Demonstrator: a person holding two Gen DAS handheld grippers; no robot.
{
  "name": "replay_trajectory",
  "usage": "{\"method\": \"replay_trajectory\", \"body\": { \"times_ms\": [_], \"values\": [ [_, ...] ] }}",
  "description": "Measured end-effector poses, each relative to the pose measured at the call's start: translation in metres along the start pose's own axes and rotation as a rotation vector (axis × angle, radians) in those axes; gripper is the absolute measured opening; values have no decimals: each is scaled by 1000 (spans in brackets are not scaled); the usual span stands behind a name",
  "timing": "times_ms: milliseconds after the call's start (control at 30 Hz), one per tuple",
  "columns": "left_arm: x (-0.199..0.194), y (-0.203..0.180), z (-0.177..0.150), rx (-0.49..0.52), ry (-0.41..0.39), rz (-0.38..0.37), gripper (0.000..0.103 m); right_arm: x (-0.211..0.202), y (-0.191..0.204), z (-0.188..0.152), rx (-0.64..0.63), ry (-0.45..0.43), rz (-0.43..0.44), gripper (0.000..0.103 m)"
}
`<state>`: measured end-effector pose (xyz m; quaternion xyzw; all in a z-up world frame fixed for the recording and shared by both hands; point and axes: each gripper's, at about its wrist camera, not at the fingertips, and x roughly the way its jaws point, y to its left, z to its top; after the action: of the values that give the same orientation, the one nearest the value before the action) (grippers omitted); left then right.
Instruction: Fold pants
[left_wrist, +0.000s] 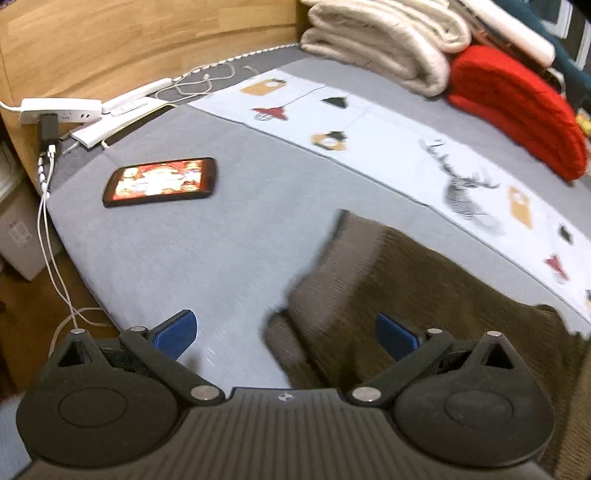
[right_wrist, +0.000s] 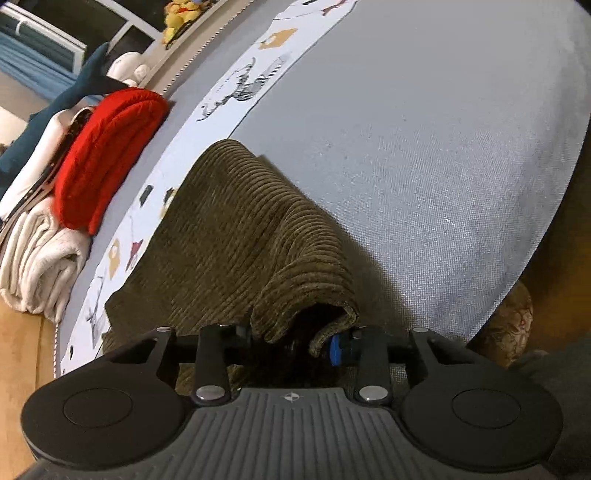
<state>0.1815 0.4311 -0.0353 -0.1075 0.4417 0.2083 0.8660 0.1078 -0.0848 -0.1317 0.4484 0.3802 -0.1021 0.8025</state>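
Olive corduroy pants (right_wrist: 229, 236), bunched on bed

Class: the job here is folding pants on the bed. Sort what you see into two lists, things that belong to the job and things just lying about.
Belongs to the job:
- brown corduroy pants
- right gripper, closed on a bunched fold of them
- left gripper, open beside them

Just lying about:
- lit phone
- white power strip
- red knitted item
- folded cream blanket
- printed cloth

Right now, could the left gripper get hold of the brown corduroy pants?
Probably yes. The left gripper is open and empty, and the corduroy pants' edge lies just ahead between its blue pads, with nothing on top. The right gripper already pinches another fold.
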Motion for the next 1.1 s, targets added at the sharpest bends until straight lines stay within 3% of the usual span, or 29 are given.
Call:
{"method": "replay_trajectory", "body": {
  "times_ms": [100,233,467,567,667,733,800,933,1000,1067,1100],
  "values": [
    [26,13,9,44,28,21,103,7,3,-2,45,-24,-21,39],
    [46,30,7,55,36,-76,103,10,12,-11,14,-81,-63,39],
    [57,57,15,11,86,-202,103,14,51,-14,-95,-145,-220,32],
    [47,80,22,-73,36,-215,103,4,93,-20,-259,-237,-250,29],
    [43,109,29,-181,-24,-144,103,-9,169,-42,-556,-364,-239,28],
    [47,126,32,-243,-25,-98,103,-9,225,-68,-760,-414,-202,27],
    [52,140,33,-295,5,-106,103,-1,278,-110,-972,-447,-136,27],
    [60,159,31,-366,54,-146,103,24,345,-234,-1365,-441,105,28],
    [60,166,26,-386,49,-133,103,44,356,-302,-1552,-397,257,27],
    [60,167,25,-380,45,-110,103,68,356,-360,-1689,-232,380,27],
    [60,167,26,-372,46,-112,103,82,353,-382,-1733,-149,388,27]
  ]
}}
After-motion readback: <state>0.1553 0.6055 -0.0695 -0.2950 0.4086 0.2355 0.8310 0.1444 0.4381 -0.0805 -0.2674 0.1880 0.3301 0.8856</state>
